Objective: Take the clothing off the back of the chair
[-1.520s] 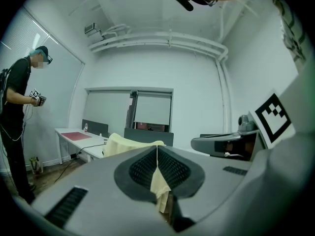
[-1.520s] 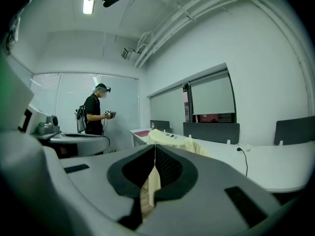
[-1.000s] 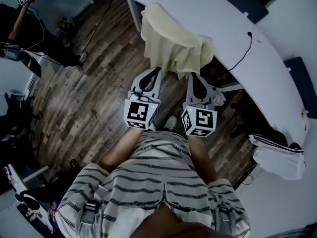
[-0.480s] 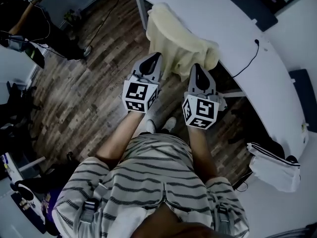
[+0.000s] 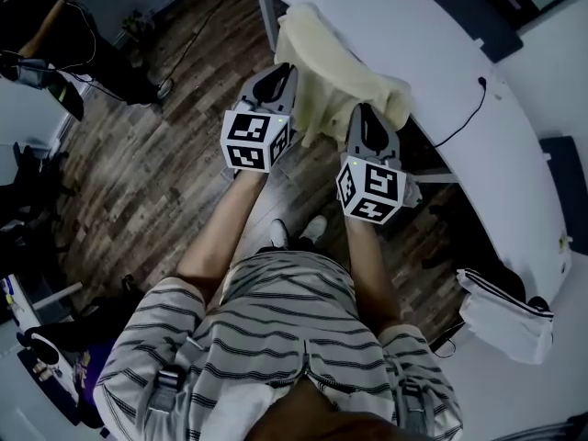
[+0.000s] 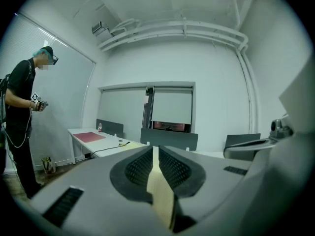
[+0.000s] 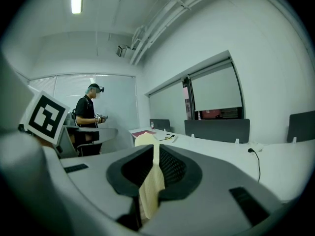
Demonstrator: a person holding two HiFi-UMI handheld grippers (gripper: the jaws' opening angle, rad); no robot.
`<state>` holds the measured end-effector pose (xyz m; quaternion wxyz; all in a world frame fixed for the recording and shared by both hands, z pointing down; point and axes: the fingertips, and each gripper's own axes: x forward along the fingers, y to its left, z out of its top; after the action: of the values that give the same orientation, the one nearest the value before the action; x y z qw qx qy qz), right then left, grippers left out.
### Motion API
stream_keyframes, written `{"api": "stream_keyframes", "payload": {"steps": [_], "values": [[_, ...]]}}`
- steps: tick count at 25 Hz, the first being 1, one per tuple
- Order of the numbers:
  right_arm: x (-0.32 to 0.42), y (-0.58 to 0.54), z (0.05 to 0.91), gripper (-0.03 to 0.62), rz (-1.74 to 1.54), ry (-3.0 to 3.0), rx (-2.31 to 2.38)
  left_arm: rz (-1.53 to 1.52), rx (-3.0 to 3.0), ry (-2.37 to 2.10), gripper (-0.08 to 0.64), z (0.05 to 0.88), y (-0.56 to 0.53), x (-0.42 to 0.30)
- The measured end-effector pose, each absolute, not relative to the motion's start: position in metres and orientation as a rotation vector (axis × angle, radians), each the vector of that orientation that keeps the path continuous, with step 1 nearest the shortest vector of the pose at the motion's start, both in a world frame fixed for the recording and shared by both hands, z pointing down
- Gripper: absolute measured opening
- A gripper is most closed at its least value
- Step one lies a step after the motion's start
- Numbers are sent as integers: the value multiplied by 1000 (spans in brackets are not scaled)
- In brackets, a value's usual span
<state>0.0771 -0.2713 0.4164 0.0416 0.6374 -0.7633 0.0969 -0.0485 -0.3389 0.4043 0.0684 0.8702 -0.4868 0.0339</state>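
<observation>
The left gripper (image 5: pixel 276 79) is shut tight on the left edge of the cloth (image 5: pixel 344 67); a yellow fold sits pinched between its jaws. The cloth hangs over the chair back, just in front of the person; the chair is hidden under it. The right gripper (image 5: pixel 366 118) is shut on the right edge the same way.

The step looks like lifting. Both grips should hold tight, and both hands should go up together so the cloth comes off level; it should clear the top of the chair back before it is pulled toward the person, or it may snag and tug the chair.

Far left, another person (image 5: pixel 37 26) stands on the wood floor (image 5: pixel 156 182), well apart; no trouble there. The white desk (image 5: pixel 441 53) curves close behind the chair, so there is little room to push forward; a black cable (image 5: pixel 480 84) lies on it near the cloth and could catch. A white bundle (image 5: pixel 507 309) lies far right, out of the way.
</observation>
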Motion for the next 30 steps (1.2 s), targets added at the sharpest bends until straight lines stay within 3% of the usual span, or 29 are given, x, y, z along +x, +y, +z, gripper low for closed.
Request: {"api": "stream_keyframes", "payload": {"steps": [3, 5, 9, 20, 30], "values": [[73, -277, 419, 103, 318, -2340, 1938, 120, 2591, -1442, 62, 410, -355, -51], [73, -281, 424, 131, 344, -2330, 1934, 107, 2574, -1425, 113, 413, -365, -52], [75, -288, 433, 167, 382, -2305, 1939, 76, 2534, -1407, 135, 419, -384, -55], [91, -307, 456, 243, 442, -2186, 2010, 111, 2461, -1375, 196, 445, -432, -62], [100, -318, 463, 253, 465, -2151, 2039, 98, 2416, -1322, 219, 455, -466, -62]]}}
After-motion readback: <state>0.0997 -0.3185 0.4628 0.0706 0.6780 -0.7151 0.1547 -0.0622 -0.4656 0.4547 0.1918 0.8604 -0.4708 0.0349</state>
